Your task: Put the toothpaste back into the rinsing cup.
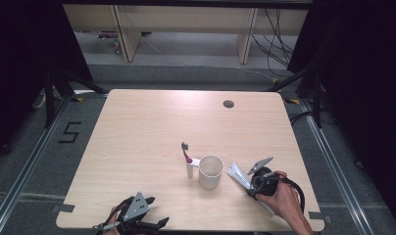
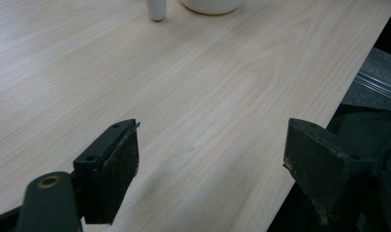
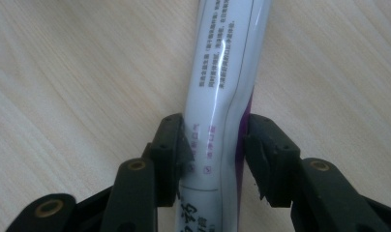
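1. In the right gripper view the right gripper (image 3: pixel 217 159) has its two black jaws pressed against both sides of a white tube (image 3: pixel 227 72), grasping it near the lower printed part; the tube lies flat on the table (image 3: pixel 63 72) and runs up between the jaws and away from the camera.
2. In the high view that gripper (image 1: pixel 255 183) sits near the table's right front, tilted down and pointing up-left, with its grey plate raised above it. The tube (image 1: pixel 236 175) sticks out from it toward the cup.
3. The right hand (image 1: pixel 283 199) wraps the gripper's body from behind, and the forearm enters from the bottom right edge at a slant. A black cable loops around the hand.
4. In the left gripper view the left gripper (image 2: pixel 210 169) has its jaws spread wide, holding nothing, over bare wood by the table's front edge.
5. In the high view the left gripper (image 1: pixel 137 215) rests low at the front left edge, its grey plate on top, with the hand mostly out of frame.
6. A white cup (image 1: pixel 210 171) stands near the table's middle front, well apart from the left gripper. Just left of it stands a small white holder (image 1: pixel 190 169) with a toothbrush (image 1: pixel 186 152) leaning up out of it.
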`<move>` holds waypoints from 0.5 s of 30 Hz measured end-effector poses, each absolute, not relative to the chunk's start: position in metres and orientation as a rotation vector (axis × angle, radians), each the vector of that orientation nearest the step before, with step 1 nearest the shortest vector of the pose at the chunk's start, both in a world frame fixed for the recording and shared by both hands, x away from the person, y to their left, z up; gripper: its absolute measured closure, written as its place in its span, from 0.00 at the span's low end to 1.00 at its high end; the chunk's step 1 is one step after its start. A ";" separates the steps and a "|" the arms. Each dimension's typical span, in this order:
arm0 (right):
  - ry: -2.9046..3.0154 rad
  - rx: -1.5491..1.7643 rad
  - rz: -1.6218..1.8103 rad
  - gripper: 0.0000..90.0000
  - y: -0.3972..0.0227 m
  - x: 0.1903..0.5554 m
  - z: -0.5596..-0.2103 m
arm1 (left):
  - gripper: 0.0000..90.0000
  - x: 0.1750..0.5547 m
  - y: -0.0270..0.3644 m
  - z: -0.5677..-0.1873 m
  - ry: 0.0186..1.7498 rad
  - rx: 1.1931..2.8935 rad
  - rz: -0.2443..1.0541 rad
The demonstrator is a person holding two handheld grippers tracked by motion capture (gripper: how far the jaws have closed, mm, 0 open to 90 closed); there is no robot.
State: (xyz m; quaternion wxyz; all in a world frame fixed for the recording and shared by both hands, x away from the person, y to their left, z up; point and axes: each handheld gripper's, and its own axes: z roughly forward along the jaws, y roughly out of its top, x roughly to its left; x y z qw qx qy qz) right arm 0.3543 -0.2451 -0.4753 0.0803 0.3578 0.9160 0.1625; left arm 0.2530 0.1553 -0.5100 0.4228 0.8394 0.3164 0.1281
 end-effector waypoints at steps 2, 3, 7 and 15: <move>2.756 1.119 0.469 0.68 -0.245 0.356 -0.474 | 0.22 0.254 0.156 -0.509 0.780 2.117 0.327; 2.764 1.090 0.470 0.70 -0.246 0.359 -0.474 | 0.22 0.254 0.155 -0.509 0.781 2.111 0.313; 2.766 1.082 0.430 0.81 -0.247 0.364 -0.469 | 0.22 0.252 0.153 -0.511 0.795 2.077 0.315; 2.843 1.053 0.363 0.82 -0.243 0.373 -0.468 | 0.22 0.253 0.154 -0.510 0.783 2.094 0.311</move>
